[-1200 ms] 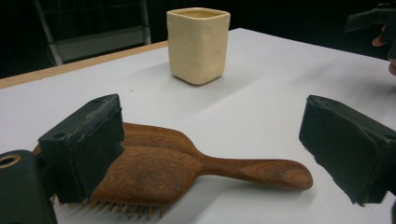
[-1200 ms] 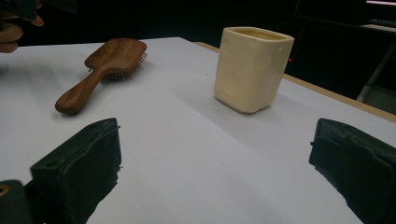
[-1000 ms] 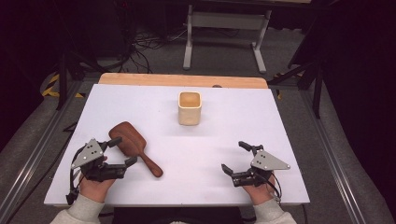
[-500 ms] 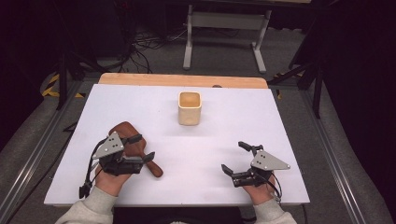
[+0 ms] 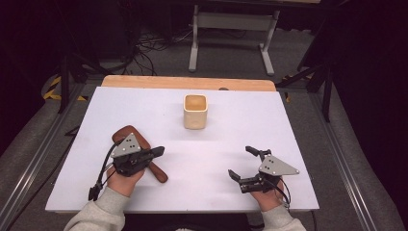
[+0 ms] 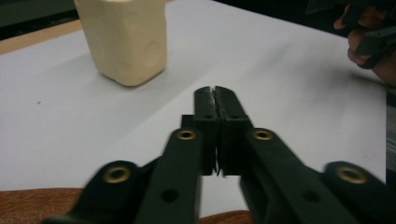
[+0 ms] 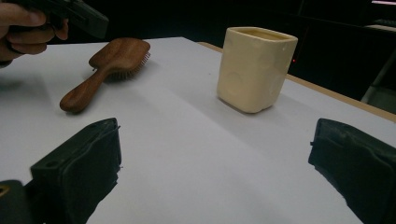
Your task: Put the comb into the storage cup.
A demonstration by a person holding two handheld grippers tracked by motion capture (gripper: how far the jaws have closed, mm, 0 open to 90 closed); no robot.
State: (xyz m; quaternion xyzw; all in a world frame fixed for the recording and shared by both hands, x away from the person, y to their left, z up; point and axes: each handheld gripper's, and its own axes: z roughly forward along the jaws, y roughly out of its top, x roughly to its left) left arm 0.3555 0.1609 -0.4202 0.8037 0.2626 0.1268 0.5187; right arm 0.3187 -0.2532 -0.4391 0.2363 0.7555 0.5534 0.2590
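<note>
The wooden hairbrush (image 5: pixel 137 154) lies flat on the white table (image 5: pixel 298 115), toward its near left part, bristles down, its oval head pointing away from the person and its handle running back toward the near edge. It looks stiff and fairly light, a solid 1-piece body with a smooth, polished finish that could slip under hard pads. The slim handle is probably the best place to take hold, since the head seems too wide and the bristles would give.

The left gripper (image 5: pixel 156 151) hovers right over the handle with its jaws brought together on nothing; they have just been closing, and the left gripper view shows them meeting in the air above the table with only brown wood at the bottom edge. The right gripper (image 5: pixel 243 163) rests near the front right of the table, jaws spread wide and empty.

A cream square cup (image 5: pixel 195 111) stands upright, well apart, toward the far middle.

From above, the hand and gripper cover most of the handle, so the gap between jaws and wood is hard to judge.
</note>
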